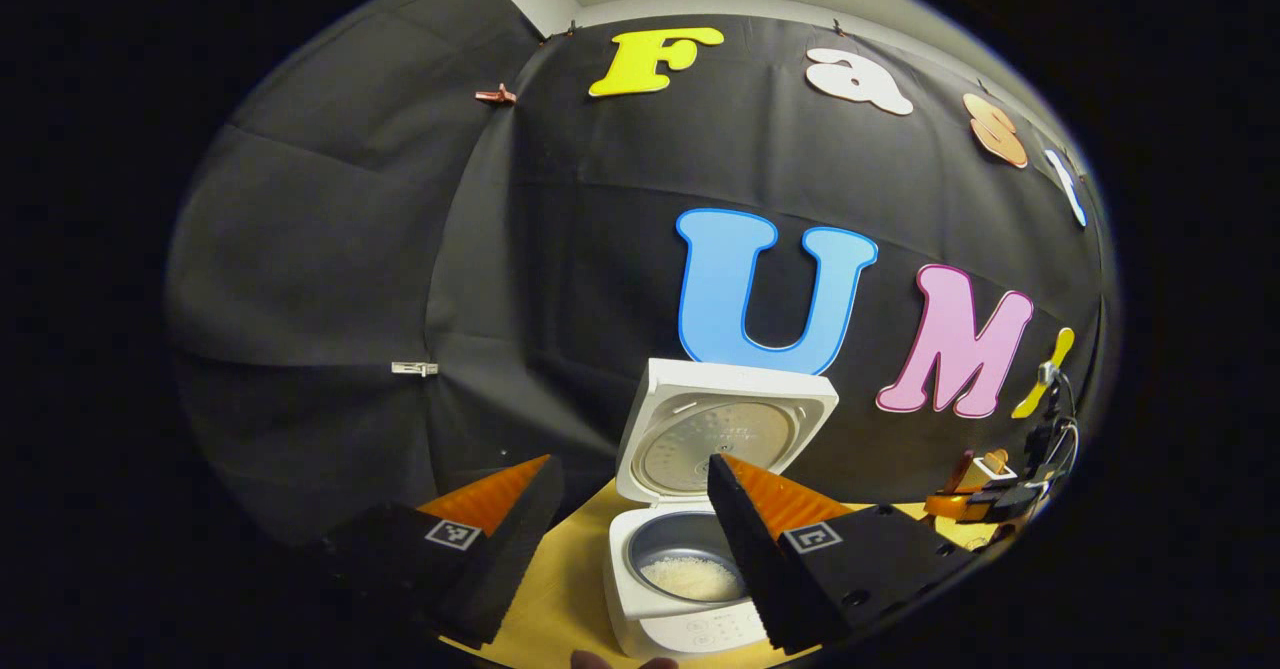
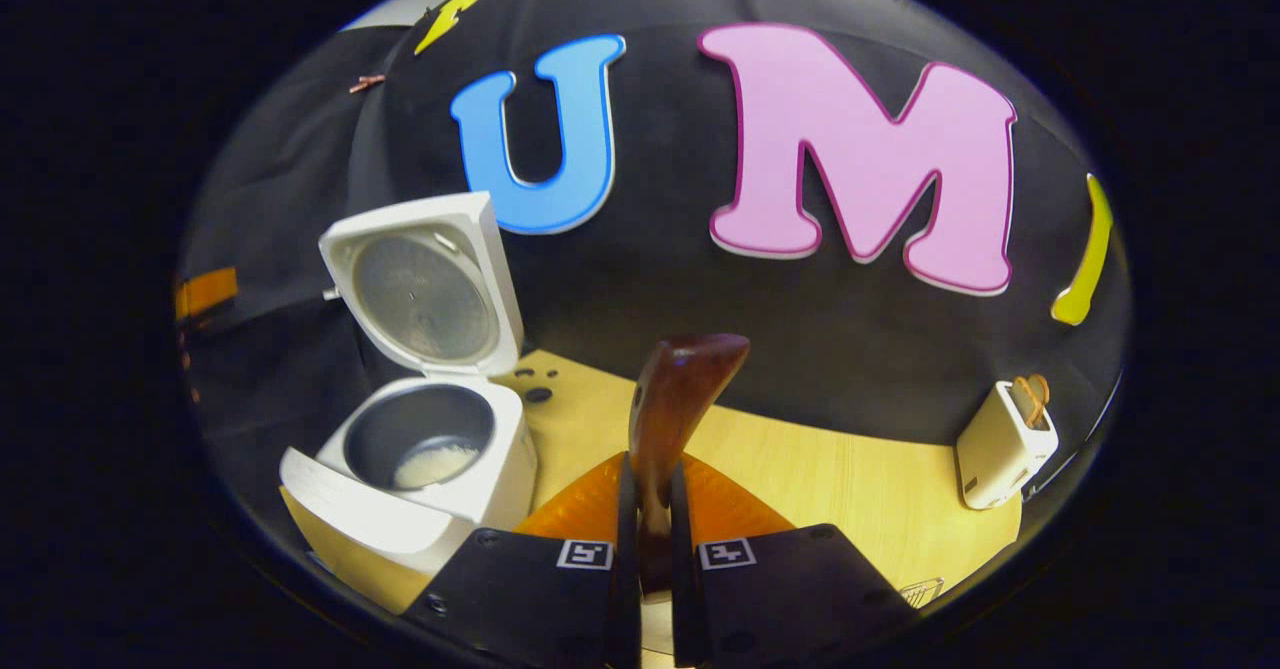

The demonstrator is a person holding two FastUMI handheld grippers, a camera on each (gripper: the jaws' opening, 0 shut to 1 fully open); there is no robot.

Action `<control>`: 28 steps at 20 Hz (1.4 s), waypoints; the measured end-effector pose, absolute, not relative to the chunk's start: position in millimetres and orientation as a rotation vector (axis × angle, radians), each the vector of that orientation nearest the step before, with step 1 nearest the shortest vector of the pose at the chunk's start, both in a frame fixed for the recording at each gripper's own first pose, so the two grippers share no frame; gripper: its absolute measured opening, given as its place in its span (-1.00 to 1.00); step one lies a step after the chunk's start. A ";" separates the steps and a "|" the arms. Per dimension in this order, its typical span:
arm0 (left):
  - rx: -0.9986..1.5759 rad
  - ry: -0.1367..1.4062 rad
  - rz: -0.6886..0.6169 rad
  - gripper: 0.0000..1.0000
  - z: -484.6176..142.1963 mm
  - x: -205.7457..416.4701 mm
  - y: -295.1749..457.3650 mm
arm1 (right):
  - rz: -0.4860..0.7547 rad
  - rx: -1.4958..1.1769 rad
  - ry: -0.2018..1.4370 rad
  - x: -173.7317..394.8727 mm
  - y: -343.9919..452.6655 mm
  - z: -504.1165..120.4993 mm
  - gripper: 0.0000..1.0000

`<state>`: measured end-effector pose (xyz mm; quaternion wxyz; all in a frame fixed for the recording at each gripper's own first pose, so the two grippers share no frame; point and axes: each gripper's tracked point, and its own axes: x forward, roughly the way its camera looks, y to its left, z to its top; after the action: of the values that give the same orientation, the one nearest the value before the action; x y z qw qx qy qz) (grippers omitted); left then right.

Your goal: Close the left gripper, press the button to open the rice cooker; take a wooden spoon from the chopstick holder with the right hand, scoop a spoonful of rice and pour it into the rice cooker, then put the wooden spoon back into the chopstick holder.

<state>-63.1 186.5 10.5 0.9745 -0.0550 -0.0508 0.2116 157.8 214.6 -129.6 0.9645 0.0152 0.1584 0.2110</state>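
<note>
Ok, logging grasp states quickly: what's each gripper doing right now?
Left gripper: open, holding nothing.
Right gripper: shut on the wooden spoon.

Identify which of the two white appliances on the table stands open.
The rice cooker: its lid is tipped up and back, showing rice in the pot. The smaller white toaster, farther right by the wall, has no raised lid.

White toaster (image 2: 1002, 442) on wooden table (image 2: 860, 489)
</note>
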 end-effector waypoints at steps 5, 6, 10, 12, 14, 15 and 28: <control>-0.104 -0.079 0.418 0.88 5.3 -54.8 186.3 | 0.341 0.028 0.412 171.4 209.8 -190.6 -0.67; -0.102 -0.075 0.418 0.87 4.6 -54.0 187.4 | 0.320 0.013 0.421 174.9 207.8 -199.1 -0.67; -0.099 -0.060 0.420 0.88 1.2 -50.7 189.5 | 0.325 0.078 0.528 167.3 216.9 -233.3 -0.67; -0.099 -0.056 0.419 0.89 -0.2 -48.6 189.8 | 0.297 0.191 0.598 162.1 214.3 -241.5 -0.66; -0.098 -0.056 0.416 0.88 1.4 -46.3 189.0 | 0.244 0.343 0.634 164.3 208.0 -246.7 -0.65; -0.095 -0.057 0.412 0.88 0.9 -45.6 187.2 | 0.220 0.434 0.649 165.1 202.0 -248.6 -0.66; -0.075 -0.064 0.376 0.89 10.9 -42.4 175.3 | 0.089 0.967 0.544 151.0 124.7 -227.3 -0.67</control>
<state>-42.4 175.3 10.9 0.9811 -0.0372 -0.0318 0.1871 151.0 124.7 -227.3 0.8489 0.4591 0.2584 0.0420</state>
